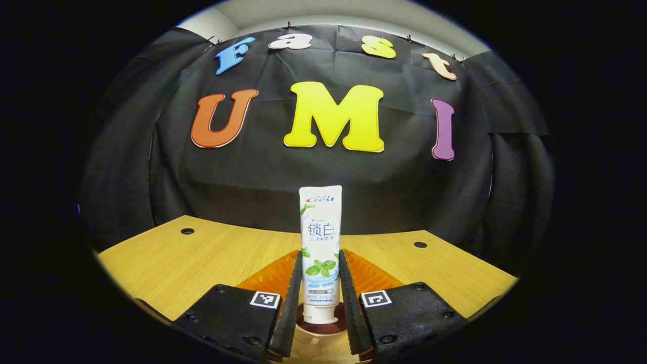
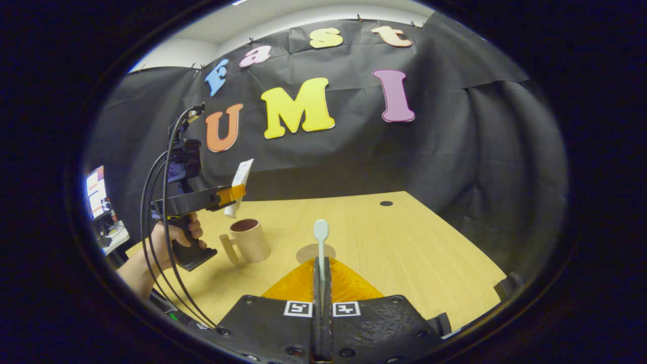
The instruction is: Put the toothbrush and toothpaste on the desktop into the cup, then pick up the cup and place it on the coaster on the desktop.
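Observation:
My left gripper is shut on a white toothpaste tube, held upright with its cap down just over the beige cup's rim. In the right gripper view the left gripper, held by a hand, carries the toothpaste tube tilted above the cup; the cup stands on the desk with its handle to the left. My right gripper is shut on a pale toothbrush that points forward. A round coaster lies flat right behind the toothbrush.
The wooden desk has a small round hole near its far edge and two such holes in the left gripper view. Black cloth walls close the back and right. Cables hang from the left gripper; a lit screen is at the far left.

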